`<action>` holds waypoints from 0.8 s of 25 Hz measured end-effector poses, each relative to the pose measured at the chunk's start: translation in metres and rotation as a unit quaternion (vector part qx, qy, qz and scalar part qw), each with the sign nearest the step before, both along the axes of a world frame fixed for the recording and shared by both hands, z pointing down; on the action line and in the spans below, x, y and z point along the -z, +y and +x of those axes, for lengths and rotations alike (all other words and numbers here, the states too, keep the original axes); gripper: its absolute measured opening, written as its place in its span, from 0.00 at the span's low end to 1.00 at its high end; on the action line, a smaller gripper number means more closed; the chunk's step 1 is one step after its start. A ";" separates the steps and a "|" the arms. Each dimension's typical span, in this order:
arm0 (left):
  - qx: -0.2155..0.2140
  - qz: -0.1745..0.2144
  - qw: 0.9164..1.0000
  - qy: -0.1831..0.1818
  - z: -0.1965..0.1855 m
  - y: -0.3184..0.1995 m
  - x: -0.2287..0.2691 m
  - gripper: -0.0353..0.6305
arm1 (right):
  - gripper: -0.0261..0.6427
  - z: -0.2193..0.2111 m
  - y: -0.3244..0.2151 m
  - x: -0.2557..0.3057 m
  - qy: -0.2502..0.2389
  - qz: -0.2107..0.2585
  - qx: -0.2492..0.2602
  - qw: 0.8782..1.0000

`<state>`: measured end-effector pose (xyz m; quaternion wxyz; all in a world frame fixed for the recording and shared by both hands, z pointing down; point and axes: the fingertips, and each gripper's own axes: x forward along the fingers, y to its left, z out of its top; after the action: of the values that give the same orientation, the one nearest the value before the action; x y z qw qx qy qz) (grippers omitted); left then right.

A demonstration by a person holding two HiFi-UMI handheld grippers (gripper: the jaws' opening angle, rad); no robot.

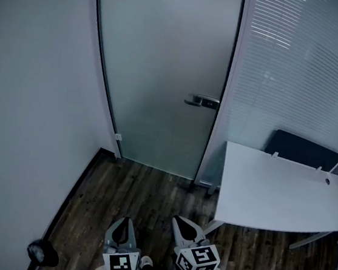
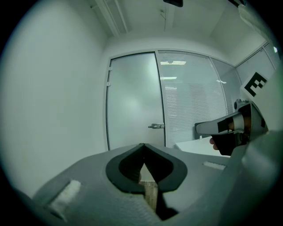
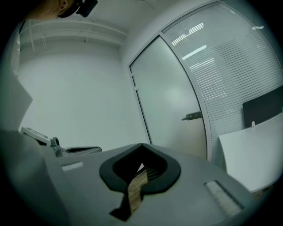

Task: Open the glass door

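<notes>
The frosted glass door (image 1: 165,70) stands closed straight ahead, its metal lever handle (image 1: 202,100) on the right edge at mid height. Both grippers are low in the head view, well short of the door and pointing at it. My left gripper (image 1: 125,219) has its jaws together with nothing between them, and so does my right gripper (image 1: 177,219). The left gripper view shows the door (image 2: 132,101) and handle (image 2: 155,126) beyond the shut tips (image 2: 142,145). The right gripper view shows the handle (image 3: 191,116) far past its own shut tips (image 3: 141,145).
A white table (image 1: 278,190) juts in at the right with a dark chair (image 1: 302,149) behind it. A glass wall with blinds (image 1: 305,68) runs right of the door. A plain white wall (image 1: 28,83) bounds the left. A black round object (image 1: 41,251) sits on the dark wood floor.
</notes>
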<state>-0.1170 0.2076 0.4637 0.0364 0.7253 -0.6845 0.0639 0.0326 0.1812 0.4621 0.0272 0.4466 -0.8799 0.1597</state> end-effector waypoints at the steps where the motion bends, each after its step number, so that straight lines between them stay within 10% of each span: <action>1: -0.001 0.000 1.000 -0.001 -0.008 -0.008 0.001 0.06 | 0.04 -0.008 -0.007 0.001 0.001 0.000 0.001 1.000; 20: -0.022 -0.017 1.000 0.007 -0.095 -0.104 -0.017 0.06 | 0.04 -0.084 -0.093 -0.007 0.025 -0.013 -0.032 0.999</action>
<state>-0.2123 0.1037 0.4807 0.0519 0.7400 -0.6668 0.0716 -0.0518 0.0877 0.4691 0.0496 0.4783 -0.8619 0.1607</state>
